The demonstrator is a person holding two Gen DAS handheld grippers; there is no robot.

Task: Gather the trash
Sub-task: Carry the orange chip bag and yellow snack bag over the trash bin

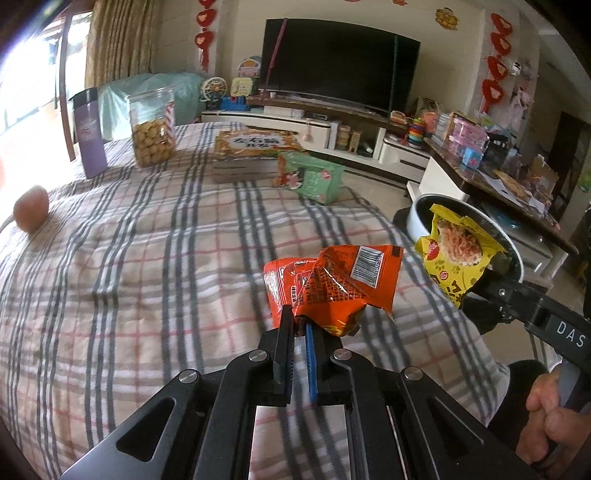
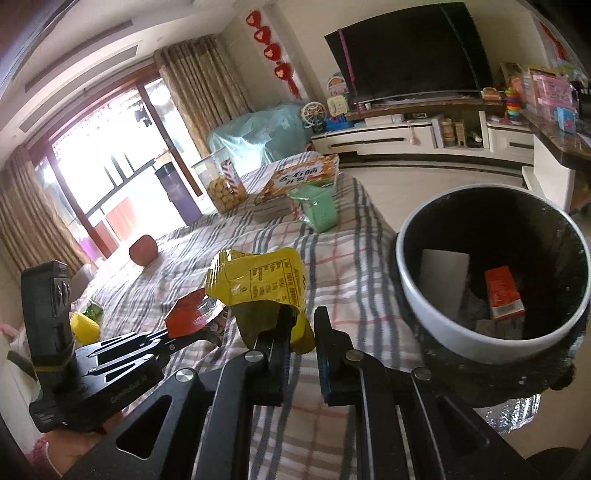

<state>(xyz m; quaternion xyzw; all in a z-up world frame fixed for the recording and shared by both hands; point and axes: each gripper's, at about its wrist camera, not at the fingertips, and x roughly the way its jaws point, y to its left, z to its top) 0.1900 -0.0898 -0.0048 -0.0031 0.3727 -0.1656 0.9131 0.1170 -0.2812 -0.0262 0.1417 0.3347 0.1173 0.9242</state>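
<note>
Jaws clamped: orange wrapper pinched by left gripper; yellow wrapper gripped by right gripper. Both held above the plaid cloth, bin near right.

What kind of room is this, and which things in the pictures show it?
Most likely a home living room: a large television stands on a low white cabinet, curtains hang beside a glass balcony door, and red decorations hang on the wall.
</note>
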